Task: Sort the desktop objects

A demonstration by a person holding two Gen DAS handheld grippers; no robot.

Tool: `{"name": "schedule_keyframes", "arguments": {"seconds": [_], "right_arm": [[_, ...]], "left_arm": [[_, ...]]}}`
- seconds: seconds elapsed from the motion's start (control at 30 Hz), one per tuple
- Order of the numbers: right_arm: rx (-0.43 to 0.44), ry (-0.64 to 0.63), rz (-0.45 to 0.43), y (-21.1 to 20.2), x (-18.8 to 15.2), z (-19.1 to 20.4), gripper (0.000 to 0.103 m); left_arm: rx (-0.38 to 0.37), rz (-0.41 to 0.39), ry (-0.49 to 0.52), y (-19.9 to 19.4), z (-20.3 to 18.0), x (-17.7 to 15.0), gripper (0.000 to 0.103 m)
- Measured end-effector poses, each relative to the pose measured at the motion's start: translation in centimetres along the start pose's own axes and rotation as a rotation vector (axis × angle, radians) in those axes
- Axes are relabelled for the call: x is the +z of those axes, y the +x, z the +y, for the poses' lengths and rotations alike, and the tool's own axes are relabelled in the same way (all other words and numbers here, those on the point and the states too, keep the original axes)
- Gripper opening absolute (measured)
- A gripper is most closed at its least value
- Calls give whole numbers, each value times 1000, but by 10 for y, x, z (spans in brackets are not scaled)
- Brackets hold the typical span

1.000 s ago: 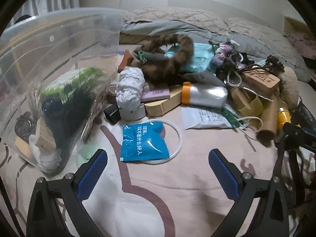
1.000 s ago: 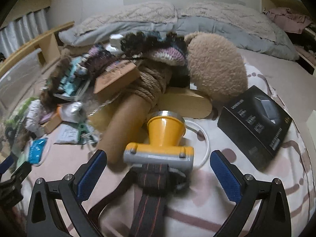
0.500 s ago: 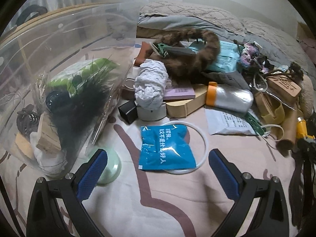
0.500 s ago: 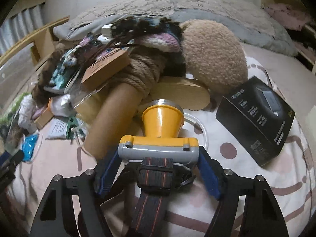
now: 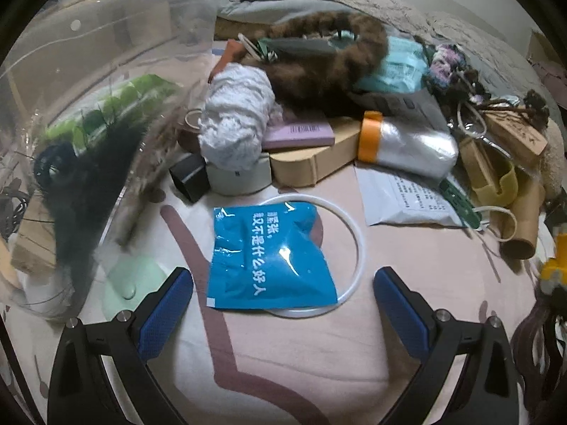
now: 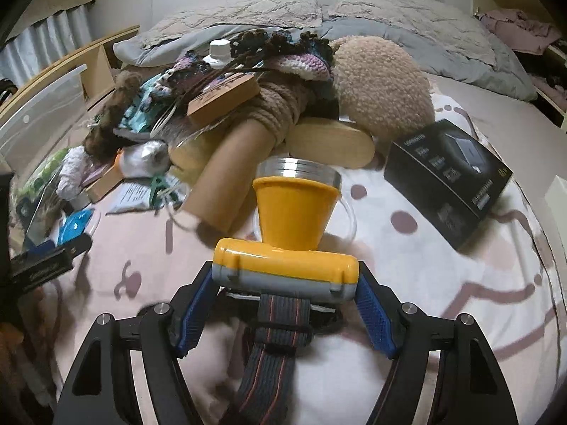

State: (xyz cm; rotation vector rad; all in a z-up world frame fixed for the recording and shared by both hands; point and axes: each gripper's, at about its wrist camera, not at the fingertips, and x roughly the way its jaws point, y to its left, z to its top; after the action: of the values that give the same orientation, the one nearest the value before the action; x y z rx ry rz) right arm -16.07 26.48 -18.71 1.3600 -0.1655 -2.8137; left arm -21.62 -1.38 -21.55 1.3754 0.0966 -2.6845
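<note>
Both tongs show: right gripper (image 6: 285,295) clamps the yellow headlamp (image 6: 288,237) — its strap cut off below; left gripper (image 5: 283,304) gapes near the blue packet (image 5: 269,255).

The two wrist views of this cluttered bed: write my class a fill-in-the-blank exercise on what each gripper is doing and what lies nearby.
1. The right gripper is clamped on a headlamp whose body is grey and ____.
2. The blue packet lies partly over a thin white ____.
3. The left gripper has its jaws ____, with nothing pressed between them.
4. In the right wrist view, the black box lies to the ____ of the headlamp.

Missing words: yellow; ring; open; right
</note>
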Motion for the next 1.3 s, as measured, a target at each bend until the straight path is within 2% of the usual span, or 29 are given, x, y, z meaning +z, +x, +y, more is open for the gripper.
{"name": "schedule_keyframes", "arguments": {"seconds": [0.2,0.4,0.6,0.67,1.0,1.3], "right_arm": [[16,1,-1,-12,-14,3,74],[78,41,-9,-24,-27,10,74],[82,35,-12,-30,-37,17,74],[89,47,-13,-32,-39,16,74],[103,64,-17,-39,-46,16,74],[98,48,-21,-41,-48,18,74]], "left_arm": [[-4,12,-25,10,1,7,103],[-34,16,-35,16,0,15,103],[-34,-13,-29,6,1,11,85],[-38,-15,-20,3,2,8,85],[-52,-38,21,-39,2,-16,85],[-83,-148,12,-84,11,-28,85]]}}
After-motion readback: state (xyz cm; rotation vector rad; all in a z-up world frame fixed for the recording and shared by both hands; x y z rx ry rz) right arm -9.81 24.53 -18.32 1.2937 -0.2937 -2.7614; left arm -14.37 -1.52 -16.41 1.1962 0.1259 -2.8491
